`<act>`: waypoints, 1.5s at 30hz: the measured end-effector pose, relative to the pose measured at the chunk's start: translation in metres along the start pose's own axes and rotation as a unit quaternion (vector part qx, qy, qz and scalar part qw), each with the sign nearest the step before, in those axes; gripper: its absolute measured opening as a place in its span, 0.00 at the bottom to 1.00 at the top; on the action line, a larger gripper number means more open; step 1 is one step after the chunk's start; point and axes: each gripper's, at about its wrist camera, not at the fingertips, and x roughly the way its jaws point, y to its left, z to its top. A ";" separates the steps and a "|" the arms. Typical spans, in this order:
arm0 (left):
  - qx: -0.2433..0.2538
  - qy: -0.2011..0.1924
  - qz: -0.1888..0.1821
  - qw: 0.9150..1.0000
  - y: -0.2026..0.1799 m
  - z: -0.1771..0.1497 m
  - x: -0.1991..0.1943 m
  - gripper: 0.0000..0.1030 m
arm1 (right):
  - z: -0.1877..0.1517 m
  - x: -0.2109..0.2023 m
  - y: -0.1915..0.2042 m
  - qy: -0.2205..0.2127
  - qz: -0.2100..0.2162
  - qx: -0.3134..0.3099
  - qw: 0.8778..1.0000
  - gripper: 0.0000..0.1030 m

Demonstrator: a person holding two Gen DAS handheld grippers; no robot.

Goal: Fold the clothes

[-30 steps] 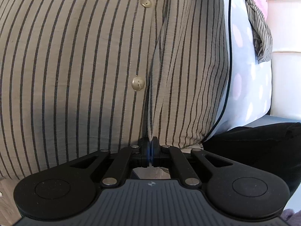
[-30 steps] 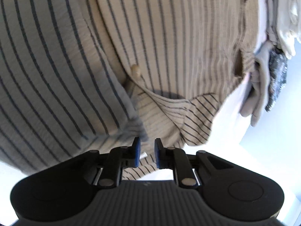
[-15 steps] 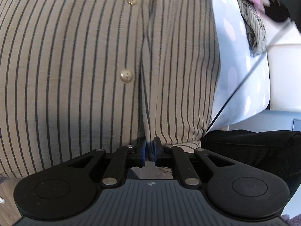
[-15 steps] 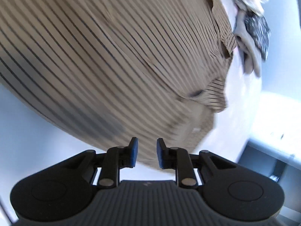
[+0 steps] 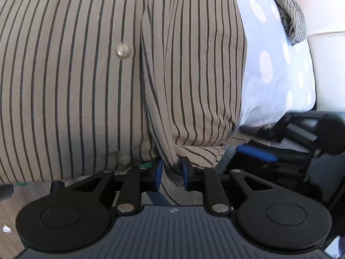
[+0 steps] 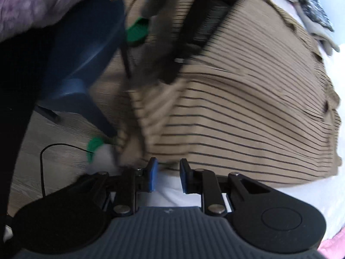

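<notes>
The striped shirt (image 5: pixel 86 69) lies spread over a bed sheet (image 5: pixel 271 69), pale blue with light dots, and its lower hem hangs over the edge toward the wooden floor (image 5: pixel 13 202). In the left wrist view the left hand-held gripper (image 5: pixel 171 172) points down at that hem beside the button placket; its jaws have just been opening, and a hanging fold of the shirt sits between the blue pads (image 5: pixel 159 168), which no longer look pressed on it, so the grip is released. Two buttons (image 5: pixel 123 50) show along the placket. The right hand-held gripper (image 6: pixel 166 173) is seen in its own view at the shirt's edge (image 6: pixel 248 116), above white bedding (image 6: pixel 172 196); its jaws stand slightly apart with nothing between them. That view is blurred. From the left camera the right tool appears low on the right, next to the shirt's corner. More bunched striped cloth (image 5: pixel 289 15) lies at the far end of the bed. No bin, basket or other container can be made out in either view.
</notes>
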 end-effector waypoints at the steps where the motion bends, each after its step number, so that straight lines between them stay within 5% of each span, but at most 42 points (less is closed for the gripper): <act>1: -0.001 -0.001 0.000 1.000 -0.001 -0.002 0.000 0.15 | 0.001 0.005 0.006 0.000 0.004 0.003 1.000 0.23; 7: -0.006 -0.024 -0.018 1.000 -0.001 -0.012 -0.005 0.21 | 0.001 0.031 0.017 0.000 0.020 0.049 0.999 0.23; 9: -0.009 -0.035 -0.023 0.999 -0.003 -0.015 -0.007 0.31 | 0.001 0.036 0.020 0.017 0.026 0.051 0.998 0.06; 11: -0.011 -0.047 -0.022 0.999 -0.007 -0.015 -0.009 0.41 | 0.003 0.038 0.017 0.029 0.038 0.059 0.997 0.02; 17: -0.006 -0.054 0.014 0.998 -0.016 -0.010 -0.005 0.42 | 0.030 0.030 0.021 -0.009 0.079 0.070 0.994 0.01; 24: 0.012 -0.022 0.038 0.999 -0.012 -0.015 0.011 0.05 | 0.048 0.042 0.050 -0.006 0.116 0.030 0.993 0.02; 29: 0.016 -0.019 0.044 0.999 -0.001 -0.021 0.011 0.04 | 0.048 0.052 0.055 0.007 0.150 0.055 0.987 0.01; 35: 0.020 0.015 0.058 0.998 0.010 -0.027 0.025 0.03 | 0.047 0.045 0.047 0.010 0.135 0.079 0.988 0.06; 40: 0.027 0.039 0.077 0.996 0.010 -0.034 0.025 0.05 | 0.041 0.033 0.024 0.016 0.077 0.121 0.990 0.06; 43: 0.026 0.031 0.085 0.996 0.009 -0.038 0.009 0.29 | 0.026 0.033 0.017 0.054 0.026 0.160 0.985 0.20; 45: 0.025 0.028 0.080 0.996 0.009 -0.041 -0.003 0.34 | 0.021 0.033 0.008 0.075 -0.004 0.183 0.980 0.20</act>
